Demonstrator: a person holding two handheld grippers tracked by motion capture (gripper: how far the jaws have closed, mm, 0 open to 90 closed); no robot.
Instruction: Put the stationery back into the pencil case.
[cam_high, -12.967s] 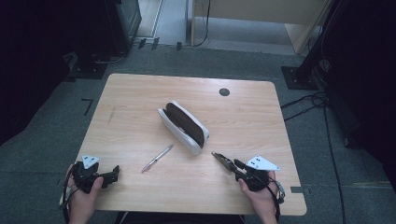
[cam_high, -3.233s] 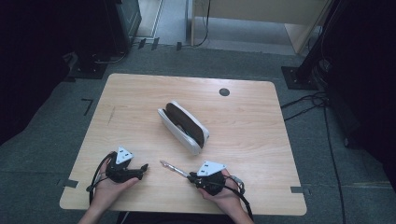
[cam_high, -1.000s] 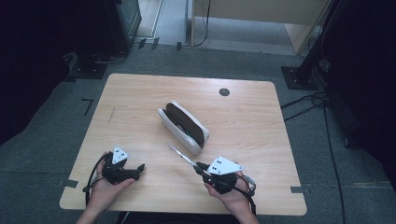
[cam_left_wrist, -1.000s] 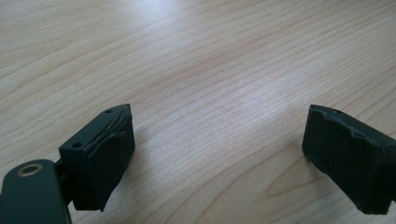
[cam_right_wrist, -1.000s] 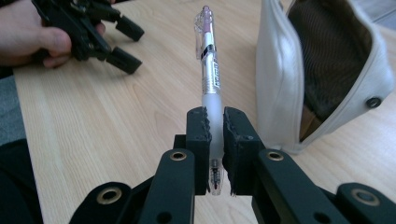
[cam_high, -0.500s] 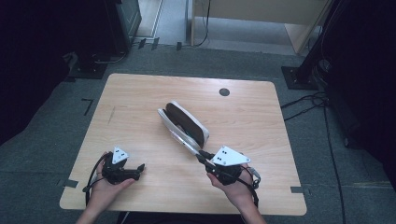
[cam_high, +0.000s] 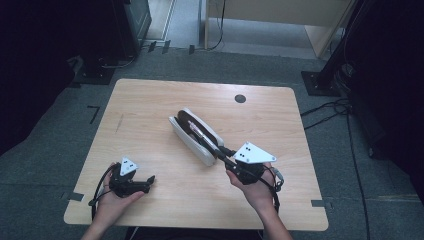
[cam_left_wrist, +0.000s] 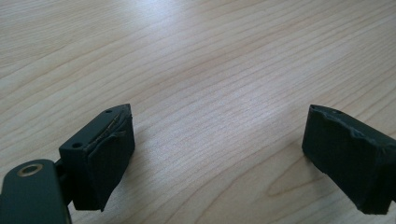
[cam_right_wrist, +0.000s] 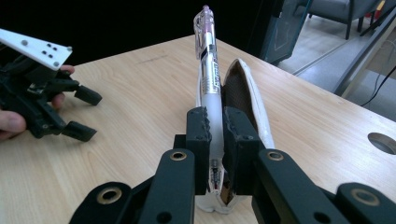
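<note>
Nearest to us, at the lower left of the high view, we see the left gripper (cam_high: 150, 178) resting low on the light wooden table (cam_high: 150, 110), held by the person's left hand (cam_high: 112, 202). In the left gripper view its two black jaws stand wide apart, and between them there is nothing but the bare wood grain of the table.

A little farther, at the lower right of the high view, the person's right hand (cam_high: 257, 190) holds the right gripper (cam_high: 220, 152), which carries a grey three-cornered plate (cam_high: 254, 153) on top. Its jaws are closed tight on a clear plastic ballpoint pen with a white grip (cam_right_wrist: 208, 70). In the right gripper view the pen stands out from between the two pads and points away from the camera.

Just behind the pen lies the white oval pencil case with a dark brown inside (cam_high: 192, 132), open at the top, near the middle of the table. In the high view the pen's far end is over the open mouth of the case; we cannot tell if it touches the case.

Farther still, close to the far edge of the table, we see a small round dark hole (cam_high: 240, 98).
</note>
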